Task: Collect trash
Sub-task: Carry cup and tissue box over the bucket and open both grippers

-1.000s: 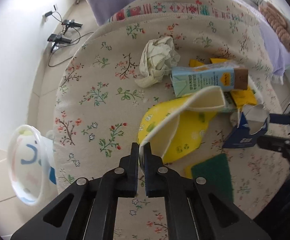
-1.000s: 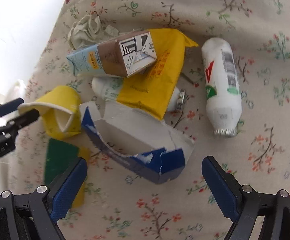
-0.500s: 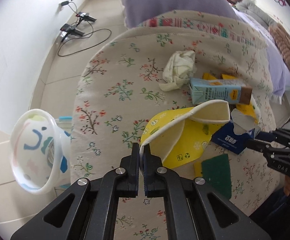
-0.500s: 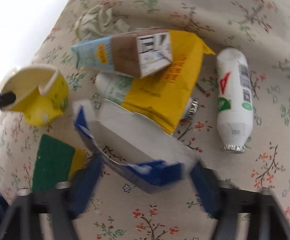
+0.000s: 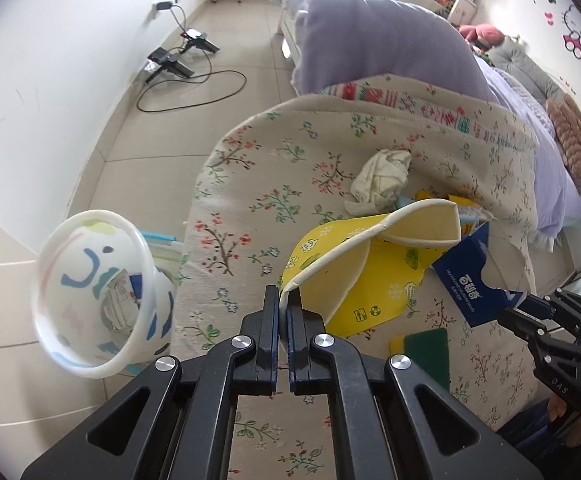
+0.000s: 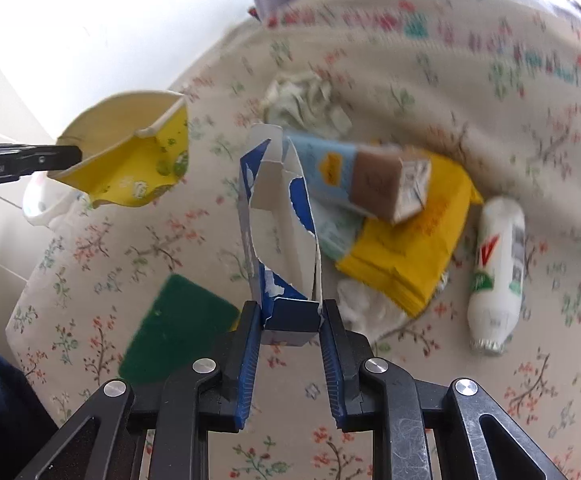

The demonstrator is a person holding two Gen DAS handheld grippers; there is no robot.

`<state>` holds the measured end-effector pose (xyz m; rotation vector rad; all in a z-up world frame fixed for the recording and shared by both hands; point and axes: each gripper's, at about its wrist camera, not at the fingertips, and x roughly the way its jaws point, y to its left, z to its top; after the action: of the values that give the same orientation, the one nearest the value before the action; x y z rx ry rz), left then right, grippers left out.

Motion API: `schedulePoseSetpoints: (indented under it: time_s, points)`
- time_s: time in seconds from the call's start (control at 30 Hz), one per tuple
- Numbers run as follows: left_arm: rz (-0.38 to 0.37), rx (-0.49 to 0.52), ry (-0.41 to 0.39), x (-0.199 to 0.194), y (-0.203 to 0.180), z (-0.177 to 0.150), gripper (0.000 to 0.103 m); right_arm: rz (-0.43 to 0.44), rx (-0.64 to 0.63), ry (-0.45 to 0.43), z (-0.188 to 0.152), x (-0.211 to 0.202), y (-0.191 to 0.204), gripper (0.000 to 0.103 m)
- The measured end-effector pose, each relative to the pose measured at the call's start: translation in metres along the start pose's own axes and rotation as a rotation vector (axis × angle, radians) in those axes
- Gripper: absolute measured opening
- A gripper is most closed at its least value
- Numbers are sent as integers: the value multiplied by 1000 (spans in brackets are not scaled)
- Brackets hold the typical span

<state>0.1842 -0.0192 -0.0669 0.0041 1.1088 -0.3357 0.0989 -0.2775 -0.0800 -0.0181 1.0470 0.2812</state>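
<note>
**Both grippers hold trash above the floral cover**

My left gripper (image 5: pixel 283 300) is fully closed, and its tips pinch the rim of a crushed yellow paper cup (image 5: pixel 366 268). The cup hangs in the air in front of the tips, toward 1 o'clock in the left wrist view, above the floral cover (image 5: pixel 250 208). At 9 o'clock from the tips I see a small white trash bin (image 5: pixel 90 292) with blue drawings; it stands on the floor just beside the edge of the cover, and there are already some scraps inside.

The jaws of my right gripper (image 6: pixel 290 316) have just been closing, and now the pads press on the folded end of a torn blue carton (image 6: pixel 278 216). The carton stands up from the jaws toward 12 o'clock and is lifted off the cover.

More trash lies on the cover. In the right wrist view a green scrub sponge (image 6: pixel 174 328) is at 9 o'clock from the right tips. A light blue and brown drink carton (image 6: pixel 370 180) lies on a yellow packet (image 6: pixel 414 256) at 1 o'clock, a white plastic bottle (image 6: pixel 498 272) lies at 3 o'clock, and a crumpled paper (image 6: pixel 302 100) is at 12 o'clock, behind the blue carton. This view is somewhat blurred.
</note>
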Motion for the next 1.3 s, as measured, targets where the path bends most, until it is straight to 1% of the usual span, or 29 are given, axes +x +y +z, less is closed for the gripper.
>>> schedulePoseSetpoints:
  time_s: [0.1,0.23,0.4,0.57,0.67,0.83,0.97,1.03,1.13,1.17,1.23,1.3]
  points:
    - [8,-25,-10,-4,9,2,3,-18,-34,-47,4,-5,12,26]
    - [15,-60,-19,-9,22,3,3,-19,-48,-97,8,-11,20,26]
    - [34,-88,-33,-15,35,3,3,-21,-50,-135,13,-13,28,26]
    - [103,-93,-53,-19,46,4,3,0,-39,-166,21,-16,39,26]
    - [125,-108,-64,-23,55,5,3,27,-35,-182,27,-16,49,26]
    - [188,-138,-77,-24,73,8,3,58,-52,-158,38,0,71,26]
    - [167,-206,-61,-25,98,11,3,86,-68,-144,47,16,95,26]
    - [169,-247,-66,-29,113,12,3,100,-72,-136,51,23,104,26]
    - [200,-334,-75,-39,147,9,3,126,-80,-134,61,31,122,26]
    - [204,-378,-70,-40,163,7,3,140,-82,-136,64,33,128,26]
    - [194,-456,-49,-39,189,2,3,173,-85,-136,72,38,142,26]
    - [172,-517,-32,-38,208,-4,3,188,-92,-136,79,44,157,26]
